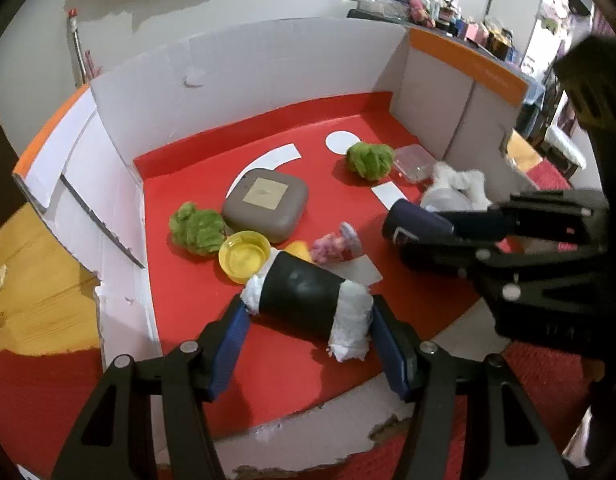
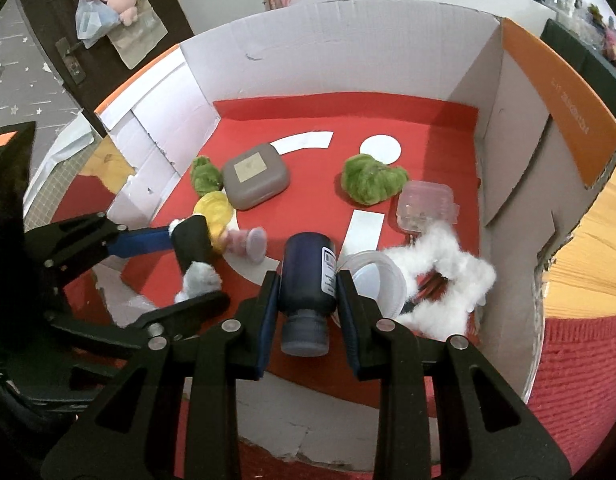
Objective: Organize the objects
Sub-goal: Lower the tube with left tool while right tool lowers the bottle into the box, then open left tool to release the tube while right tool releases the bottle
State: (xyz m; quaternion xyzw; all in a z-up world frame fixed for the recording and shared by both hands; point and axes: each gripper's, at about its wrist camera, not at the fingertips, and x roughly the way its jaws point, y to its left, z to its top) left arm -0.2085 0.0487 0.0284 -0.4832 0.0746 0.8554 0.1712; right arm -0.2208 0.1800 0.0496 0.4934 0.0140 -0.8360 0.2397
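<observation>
Inside the box [image 2: 348, 64], the left gripper [image 1: 308, 320] clasped a black roll [image 1: 304, 296] by its ends while the right gripper [image 2: 308, 292] clenched a bottle [image 2: 306, 272]; both needed firm, level grips when lifted.

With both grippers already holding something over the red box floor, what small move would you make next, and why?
Probably lift the right gripper a little. It is shut on the dark blue bottle, which sits tight against the clear round tub and white fluff. The left gripper already clamps the black roll.
</observation>
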